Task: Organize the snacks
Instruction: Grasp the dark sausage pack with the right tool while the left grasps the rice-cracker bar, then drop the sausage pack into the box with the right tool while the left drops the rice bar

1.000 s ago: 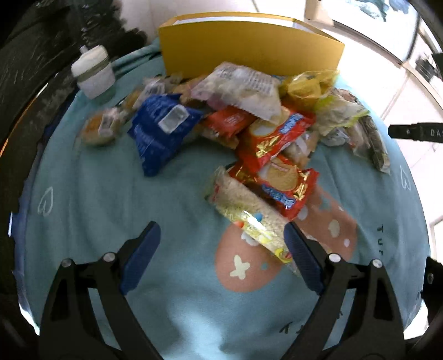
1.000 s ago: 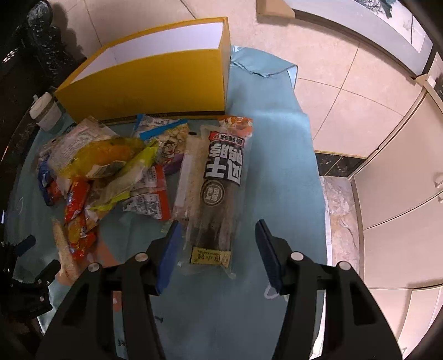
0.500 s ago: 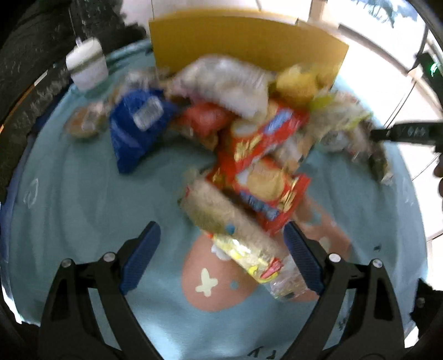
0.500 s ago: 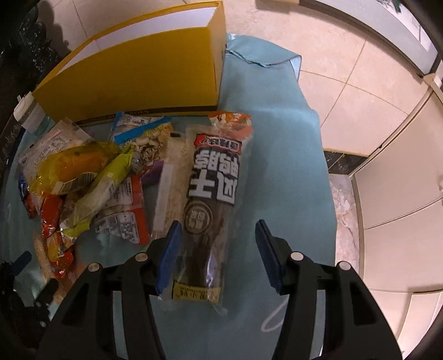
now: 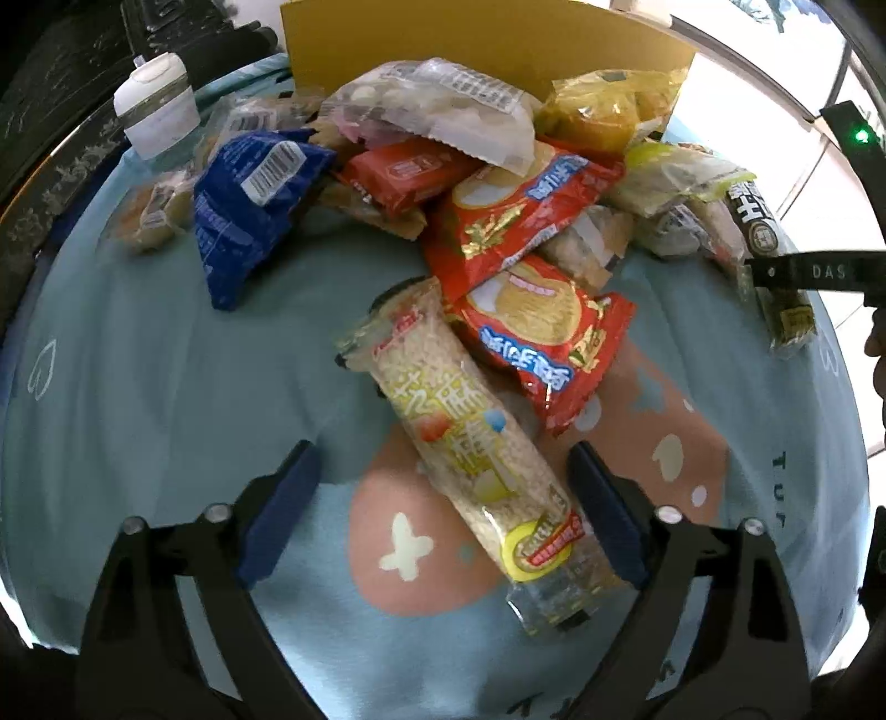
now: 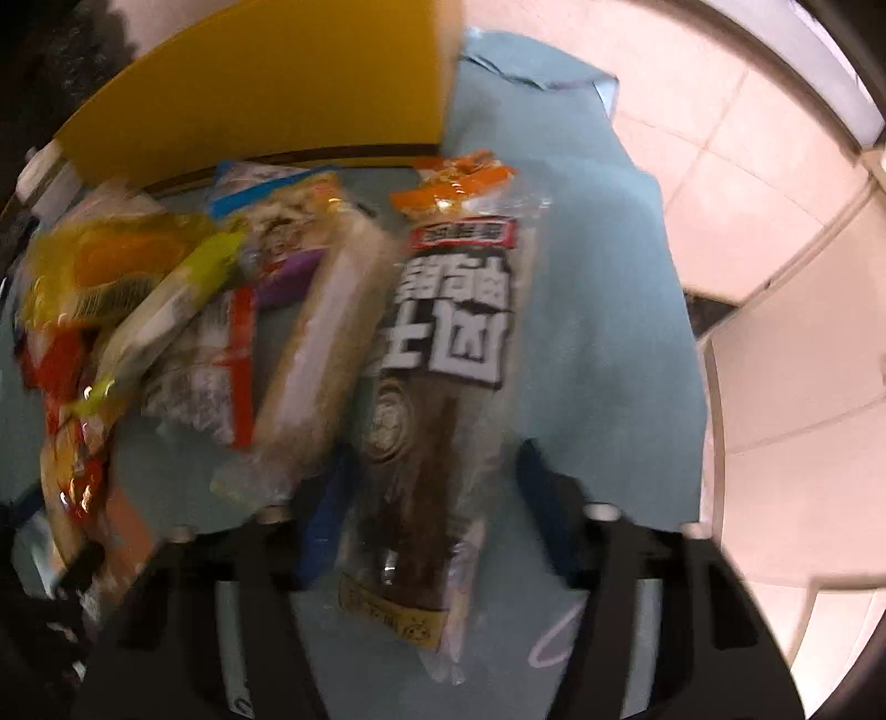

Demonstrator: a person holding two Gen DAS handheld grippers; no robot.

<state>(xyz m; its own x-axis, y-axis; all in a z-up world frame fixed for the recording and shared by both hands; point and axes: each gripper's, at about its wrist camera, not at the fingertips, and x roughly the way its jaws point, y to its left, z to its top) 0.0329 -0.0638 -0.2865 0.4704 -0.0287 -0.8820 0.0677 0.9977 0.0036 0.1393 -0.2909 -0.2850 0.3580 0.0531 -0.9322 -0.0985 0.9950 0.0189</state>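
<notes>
A heap of snack packets lies on a light-blue cloth [image 5: 166,387] in front of a yellow box [image 5: 487,50]. My left gripper [image 5: 440,515] hangs low over a long clear packet of rice crackers [image 5: 465,448]. Its jaws are closing, and the packet's near end lies between them, close to the right finger and far from the left. My right gripper [image 6: 434,507] straddles a long dark packet with white lettering [image 6: 437,399]. This view is blurred. Its jaws are closing too, and the pads do not plainly press on the packet.
Red cracker bags [image 5: 531,327], a blue bag [image 5: 249,205] and a yellow bag [image 5: 598,111] crowd the heap. A white lidded cup [image 5: 158,105] stands at the back left. The cloth's right edge drops to a tiled floor [image 6: 747,138]. The yellow box [image 6: 277,94] stands behind the packets.
Both grippers have come down toward the cloth. The rice-cracker packet now lies between the left fingers, and the dark packet fills more of the gap between the right fingers.
</notes>
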